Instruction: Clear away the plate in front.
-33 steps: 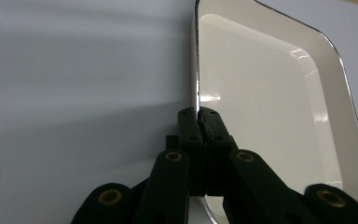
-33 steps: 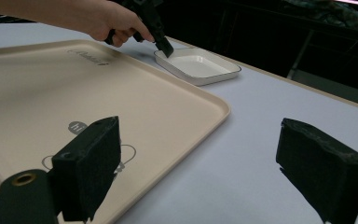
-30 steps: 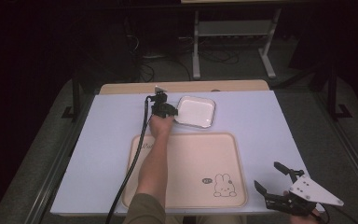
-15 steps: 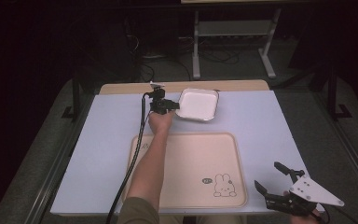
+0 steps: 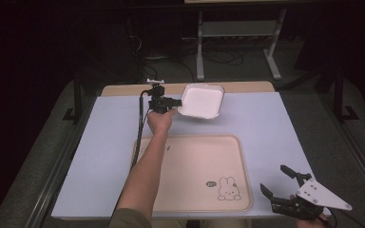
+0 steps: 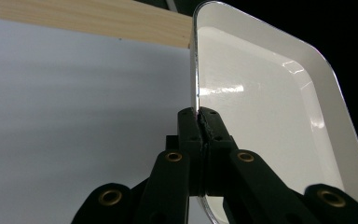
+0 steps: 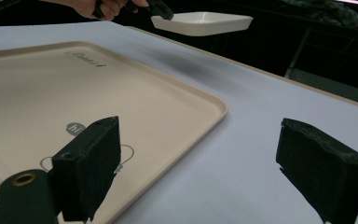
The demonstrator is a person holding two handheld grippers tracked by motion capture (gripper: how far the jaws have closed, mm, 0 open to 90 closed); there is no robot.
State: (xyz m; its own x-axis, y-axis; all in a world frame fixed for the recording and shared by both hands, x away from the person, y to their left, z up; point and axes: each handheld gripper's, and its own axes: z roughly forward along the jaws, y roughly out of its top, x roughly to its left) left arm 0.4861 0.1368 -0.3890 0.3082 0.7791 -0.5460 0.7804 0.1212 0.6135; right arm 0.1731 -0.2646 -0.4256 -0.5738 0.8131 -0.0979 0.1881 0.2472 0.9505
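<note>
The square dish [image 5: 202, 99] is glossy white. The tray [image 5: 190, 161] is pale beige, printed with a small outlined white rabbit [image 5: 227, 188]. The desk [image 5: 100, 142] has a light lavender-grey cover and a pale wood far edge. Both grippers are black.

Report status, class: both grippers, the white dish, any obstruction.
Left gripper shut on white dish rim, dish off the table. Right gripper open, holding nothing, beside beige tray. Nothing in the way.
</note>
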